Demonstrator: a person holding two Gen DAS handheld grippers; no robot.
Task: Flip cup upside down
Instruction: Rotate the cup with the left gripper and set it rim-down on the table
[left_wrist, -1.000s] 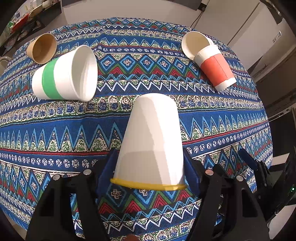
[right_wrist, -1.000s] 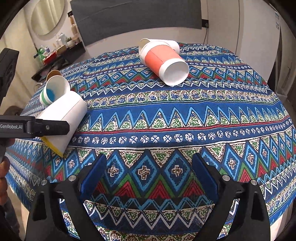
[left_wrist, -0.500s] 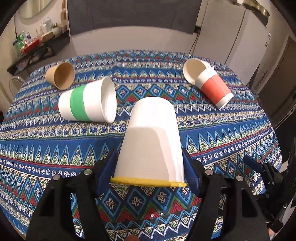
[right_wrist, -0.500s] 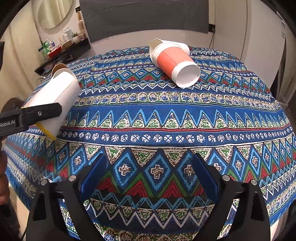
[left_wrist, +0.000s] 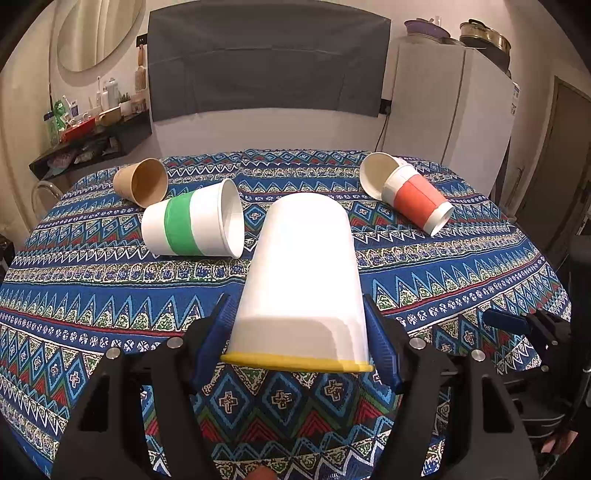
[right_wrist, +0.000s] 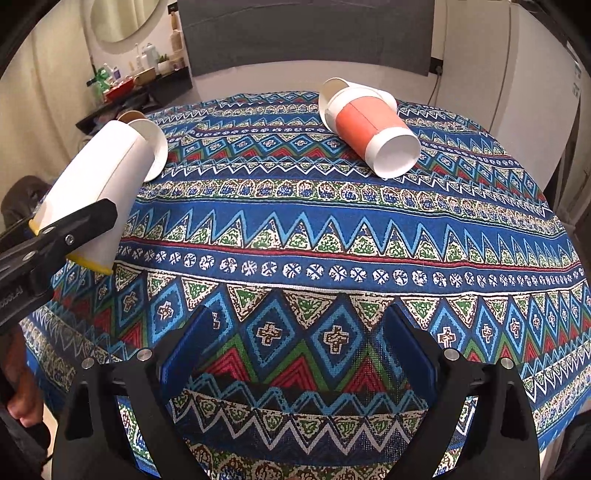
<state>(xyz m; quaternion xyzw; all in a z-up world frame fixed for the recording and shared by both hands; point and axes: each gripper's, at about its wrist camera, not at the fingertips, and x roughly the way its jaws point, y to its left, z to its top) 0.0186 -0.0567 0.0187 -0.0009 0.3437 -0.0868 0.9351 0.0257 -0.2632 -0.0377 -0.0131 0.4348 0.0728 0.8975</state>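
Observation:
My left gripper (left_wrist: 299, 332) is shut on a white paper cup with a yellow rim (left_wrist: 303, 280). The cup is held above the table, base pointing away and up, yellow rim toward the camera. In the right wrist view the same cup (right_wrist: 99, 181) is tilted at the far left, clamped by the left gripper's finger (right_wrist: 77, 225). My right gripper (right_wrist: 299, 347) is open and empty, low over the near part of the patterned tablecloth (right_wrist: 332, 236).
A green-banded white cup (left_wrist: 192, 223) lies on its side left of centre, with a brown cup (left_wrist: 142, 181) behind it. An orange-sleeved cup (left_wrist: 410, 192) lies on its side at the right, also in the right wrist view (right_wrist: 369, 129). A shelf with bottles (left_wrist: 85, 129) stands far left.
The left gripper has lifted and tipped the white cup upward, so more of the room shows behind it. The right gripper has stayed open and shifted slightly.

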